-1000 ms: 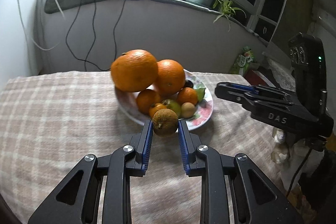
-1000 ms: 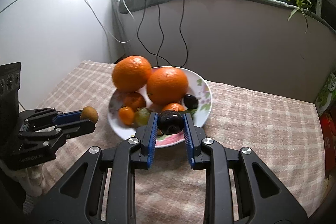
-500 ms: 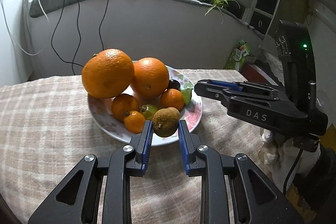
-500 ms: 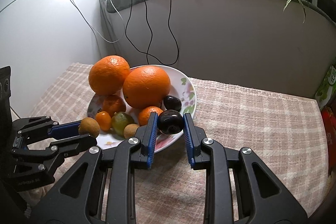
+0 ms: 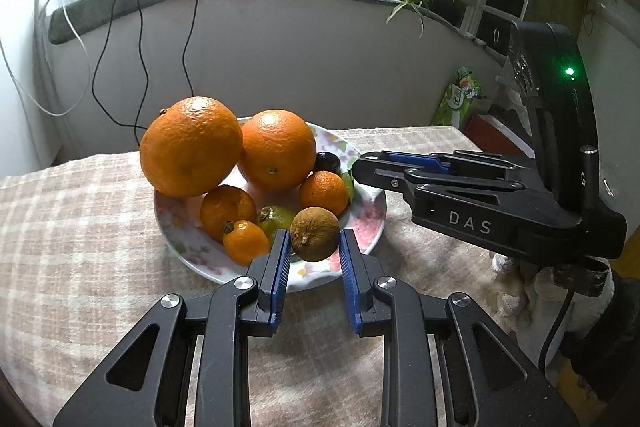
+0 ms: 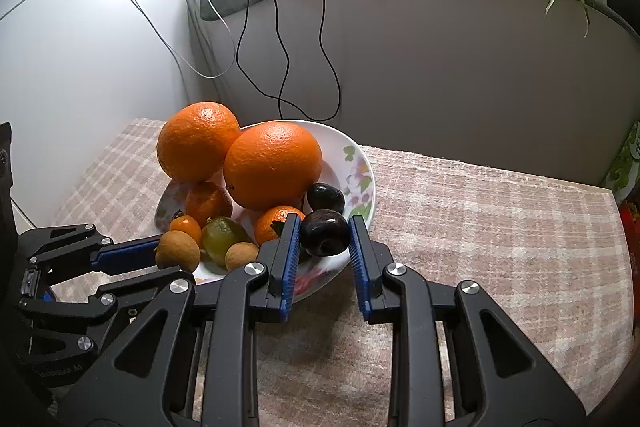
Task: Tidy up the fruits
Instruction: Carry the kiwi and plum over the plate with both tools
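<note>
Over the near rim of the plate (image 5: 372,223), the left gripper (image 5: 314,255) clamps a brown fruit (image 5: 315,233); the right gripper (image 6: 325,247) pinches a dark plum (image 6: 324,231) — both beside piled oranges (image 6: 272,165) on the checked tablecloth (image 6: 480,211).

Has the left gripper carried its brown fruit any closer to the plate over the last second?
Yes. The left gripper has advanced with the brown fruit, which now hangs over the floral plate's near rim instead of short of it.

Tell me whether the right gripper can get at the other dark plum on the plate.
Probably not yet: the right gripper is shut on a dark plum. The other plum lies just beyond, uncovered.
</note>
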Available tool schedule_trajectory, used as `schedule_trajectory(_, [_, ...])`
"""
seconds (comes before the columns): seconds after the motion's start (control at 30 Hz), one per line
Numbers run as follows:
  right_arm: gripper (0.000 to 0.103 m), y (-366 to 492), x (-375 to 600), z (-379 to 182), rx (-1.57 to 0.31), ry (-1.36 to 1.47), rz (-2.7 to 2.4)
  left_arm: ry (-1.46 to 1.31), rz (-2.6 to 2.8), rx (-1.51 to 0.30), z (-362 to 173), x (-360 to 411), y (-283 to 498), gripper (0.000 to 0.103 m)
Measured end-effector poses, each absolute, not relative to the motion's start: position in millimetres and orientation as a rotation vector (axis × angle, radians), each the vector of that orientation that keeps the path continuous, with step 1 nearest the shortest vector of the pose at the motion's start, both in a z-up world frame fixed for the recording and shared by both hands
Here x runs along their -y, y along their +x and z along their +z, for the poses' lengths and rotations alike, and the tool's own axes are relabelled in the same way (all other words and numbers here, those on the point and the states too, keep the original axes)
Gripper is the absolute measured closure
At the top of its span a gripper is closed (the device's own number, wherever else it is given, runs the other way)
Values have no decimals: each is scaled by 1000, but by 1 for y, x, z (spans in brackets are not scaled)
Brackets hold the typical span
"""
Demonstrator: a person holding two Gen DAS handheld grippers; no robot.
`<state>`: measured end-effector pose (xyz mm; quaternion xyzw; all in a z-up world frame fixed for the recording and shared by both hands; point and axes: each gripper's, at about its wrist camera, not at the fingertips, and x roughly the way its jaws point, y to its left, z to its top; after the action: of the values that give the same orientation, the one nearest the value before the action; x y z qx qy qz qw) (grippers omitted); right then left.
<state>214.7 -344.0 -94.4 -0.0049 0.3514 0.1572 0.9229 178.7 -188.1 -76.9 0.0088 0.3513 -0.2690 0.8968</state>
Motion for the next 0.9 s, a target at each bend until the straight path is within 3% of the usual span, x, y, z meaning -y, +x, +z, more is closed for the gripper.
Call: schedule_trajectory(0.9, [74,219,339,-99,-735,-33,323,35,-535,-720,-75,191,180,78])
